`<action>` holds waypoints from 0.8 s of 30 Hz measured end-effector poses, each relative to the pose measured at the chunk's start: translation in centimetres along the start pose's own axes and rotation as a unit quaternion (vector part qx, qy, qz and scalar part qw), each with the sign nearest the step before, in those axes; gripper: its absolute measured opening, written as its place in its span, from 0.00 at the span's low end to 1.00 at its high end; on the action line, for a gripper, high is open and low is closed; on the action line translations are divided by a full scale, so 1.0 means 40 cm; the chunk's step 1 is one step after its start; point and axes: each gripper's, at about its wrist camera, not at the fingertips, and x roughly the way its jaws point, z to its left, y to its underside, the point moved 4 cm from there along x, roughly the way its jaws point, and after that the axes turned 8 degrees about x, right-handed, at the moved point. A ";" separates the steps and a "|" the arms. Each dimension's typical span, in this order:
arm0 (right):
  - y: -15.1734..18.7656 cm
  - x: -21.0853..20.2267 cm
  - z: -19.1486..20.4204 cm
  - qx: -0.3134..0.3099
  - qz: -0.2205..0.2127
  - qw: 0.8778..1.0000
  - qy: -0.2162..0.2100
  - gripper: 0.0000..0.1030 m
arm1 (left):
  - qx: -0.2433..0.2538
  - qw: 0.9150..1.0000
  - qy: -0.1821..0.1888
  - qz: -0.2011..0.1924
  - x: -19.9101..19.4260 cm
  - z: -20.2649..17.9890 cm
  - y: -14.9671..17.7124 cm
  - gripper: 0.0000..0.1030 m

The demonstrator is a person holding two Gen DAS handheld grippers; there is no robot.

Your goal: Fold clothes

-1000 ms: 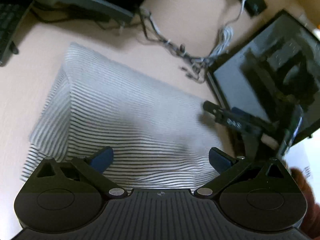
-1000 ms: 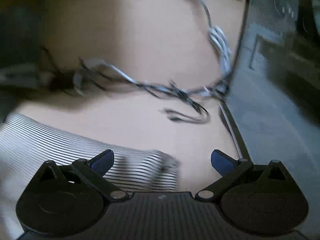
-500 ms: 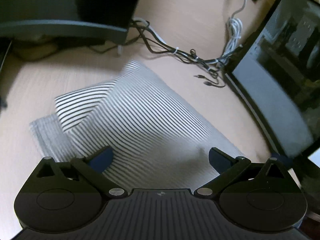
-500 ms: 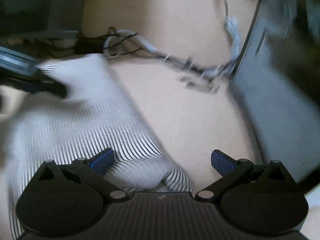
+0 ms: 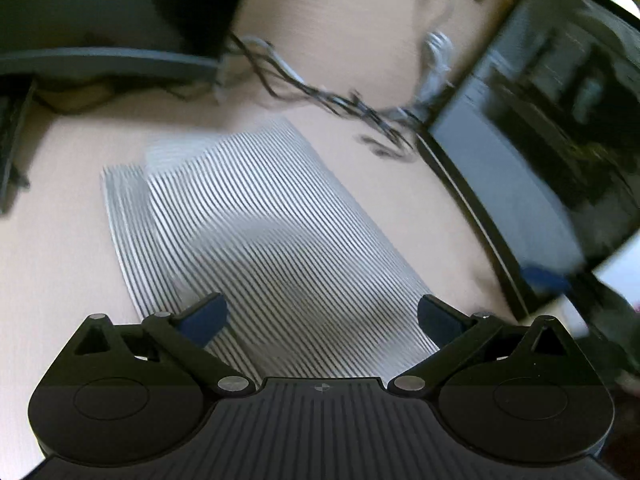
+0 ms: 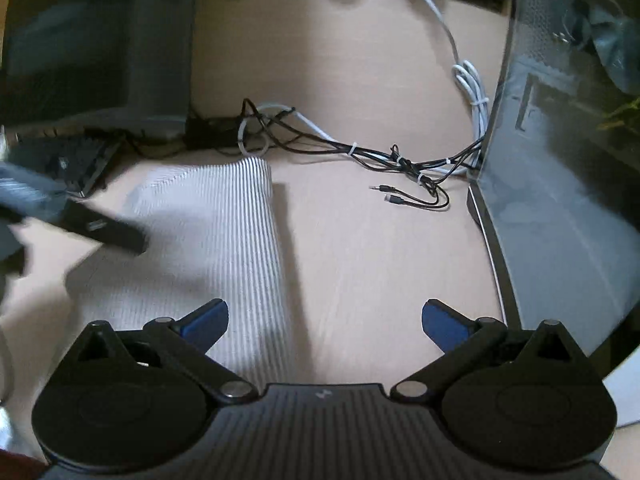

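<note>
Striped garment [image 6: 224, 240] now folded narrower; cables [image 6: 360, 152] just beyond

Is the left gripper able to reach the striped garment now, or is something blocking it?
Probably yes. The left gripper is open, directly over the striped garment, and nothing lies between them. The cables are farther back on the desk, apart from the cloth.
</note>
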 end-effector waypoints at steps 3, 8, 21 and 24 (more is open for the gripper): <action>0.019 0.033 0.012 -0.031 0.008 0.999 0.022 1.00 | -0.001 0.999 0.030 0.014 -0.005 -0.039 0.051 1.00; 0.061 0.044 0.020 -0.058 0.016 0.997 0.047 1.00 | 0.022 0.999 0.008 0.034 0.021 -0.044 0.073 0.99; 0.109 0.005 0.038 -0.032 0.018 0.998 0.049 1.00 | 0.009 1.000 0.024 0.004 0.080 -0.005 0.027 1.00; 0.105 0.005 0.042 -0.041 0.019 0.998 0.050 1.00 | 0.026 1.000 0.013 0.008 0.065 -0.012 0.036 0.99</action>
